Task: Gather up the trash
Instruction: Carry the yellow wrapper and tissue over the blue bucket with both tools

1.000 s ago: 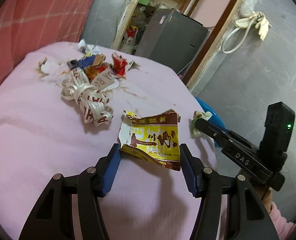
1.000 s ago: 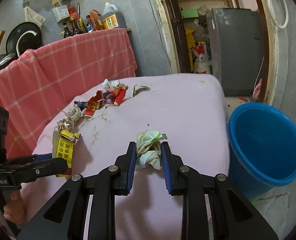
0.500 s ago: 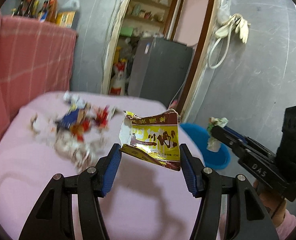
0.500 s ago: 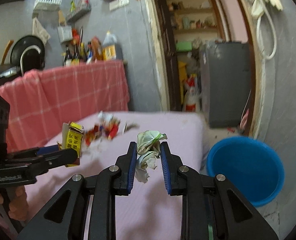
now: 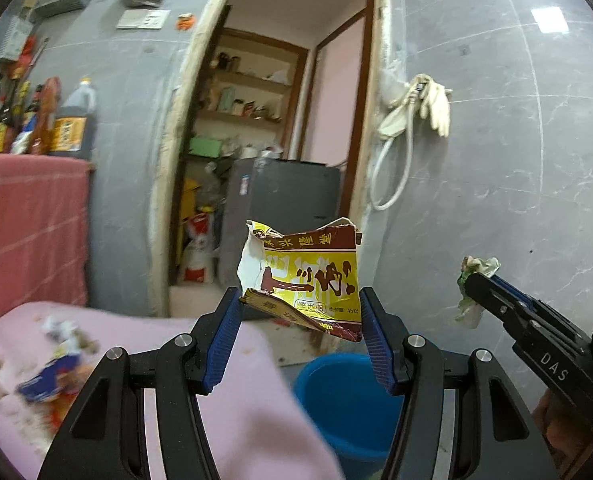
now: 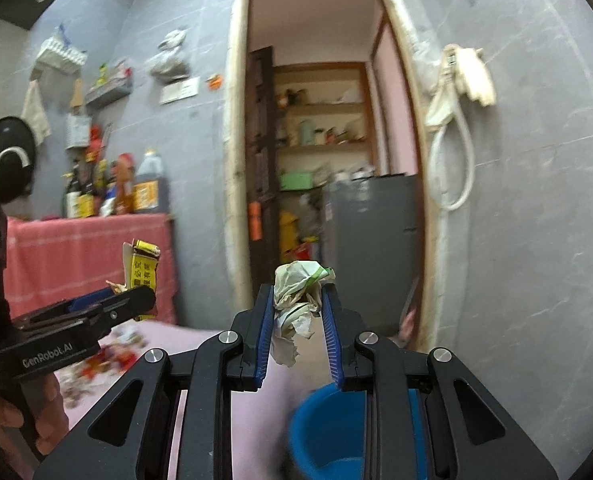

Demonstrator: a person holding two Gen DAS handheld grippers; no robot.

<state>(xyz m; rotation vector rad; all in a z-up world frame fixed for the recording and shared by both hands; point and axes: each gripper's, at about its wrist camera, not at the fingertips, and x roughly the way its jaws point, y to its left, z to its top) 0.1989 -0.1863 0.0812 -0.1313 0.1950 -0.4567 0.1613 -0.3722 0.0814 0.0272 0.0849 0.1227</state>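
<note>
My left gripper (image 5: 298, 308) is shut on a torn yellow and brown snack wrapper (image 5: 308, 276), held up in the air. The right gripper (image 6: 296, 300) is shut on a crumpled white and green paper wad (image 6: 298, 292), also lifted. Each gripper shows in the other's view: the right gripper (image 5: 472, 280) at the right edge with its wad (image 5: 474, 280), the left gripper (image 6: 136, 300) at the left with the wrapper (image 6: 142, 270). A blue bucket (image 5: 344, 400) stands on the floor below and ahead of both, seen again at the bucket (image 6: 324, 432).
A pink-covered table (image 5: 232, 420) lies low at the left with several scraps of trash (image 5: 52, 372) on it. Behind stand a grey wall, a doorway with shelves and a dark cabinet (image 5: 280, 208). A red-draped counter (image 5: 28, 232) carries bottles.
Both grippers have risen off the table and swung toward the doorway and bucket, each still gripping its piece. The table and trash pile have dropped to the lower left.
</note>
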